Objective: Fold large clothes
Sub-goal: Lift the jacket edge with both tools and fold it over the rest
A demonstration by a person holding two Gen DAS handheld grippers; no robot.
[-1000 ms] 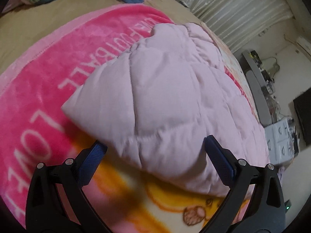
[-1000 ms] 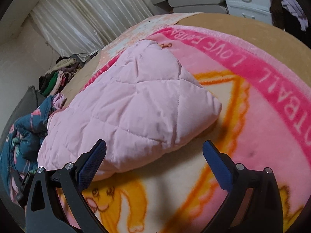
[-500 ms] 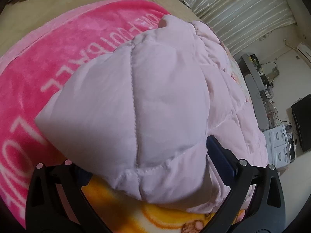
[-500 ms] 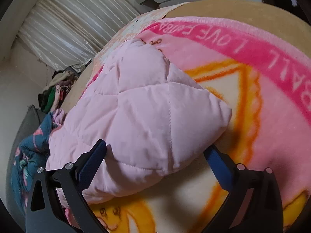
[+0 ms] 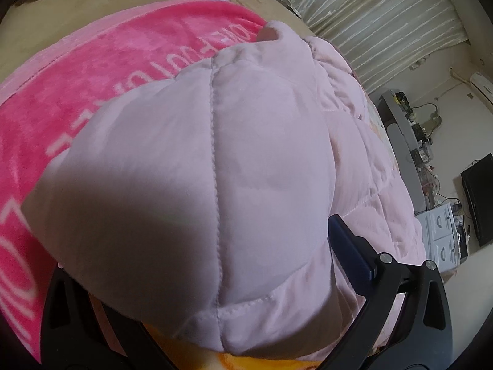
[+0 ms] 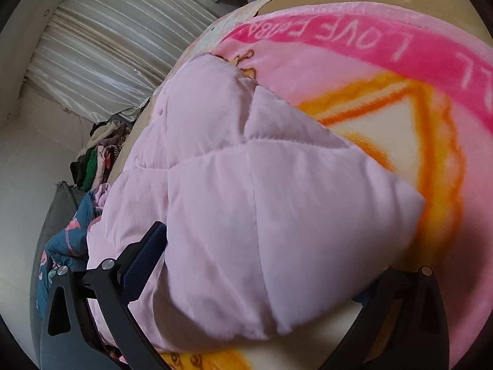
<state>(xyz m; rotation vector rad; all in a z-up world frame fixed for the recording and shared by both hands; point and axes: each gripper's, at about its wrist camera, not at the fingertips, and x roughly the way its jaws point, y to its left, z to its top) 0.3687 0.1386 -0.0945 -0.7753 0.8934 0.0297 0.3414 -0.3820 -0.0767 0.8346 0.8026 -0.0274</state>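
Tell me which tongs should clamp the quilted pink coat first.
Probably the left tongs: the pink coat fills the gap between the open fingers, hiding one. The right tongs straddle a corner too, open, slightly less deep.

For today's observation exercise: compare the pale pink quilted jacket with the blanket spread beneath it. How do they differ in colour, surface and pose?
The quilted jacket is plain pale pink; the blanket mixes hot pink, orange and cream, with white lettering. The jacket is puffy with stitched seams; the blanket looks fleecy. The jacket lies bunched in a mound; the blanket lies spread flat. Both are soft fabric on the bed, and both show pink.
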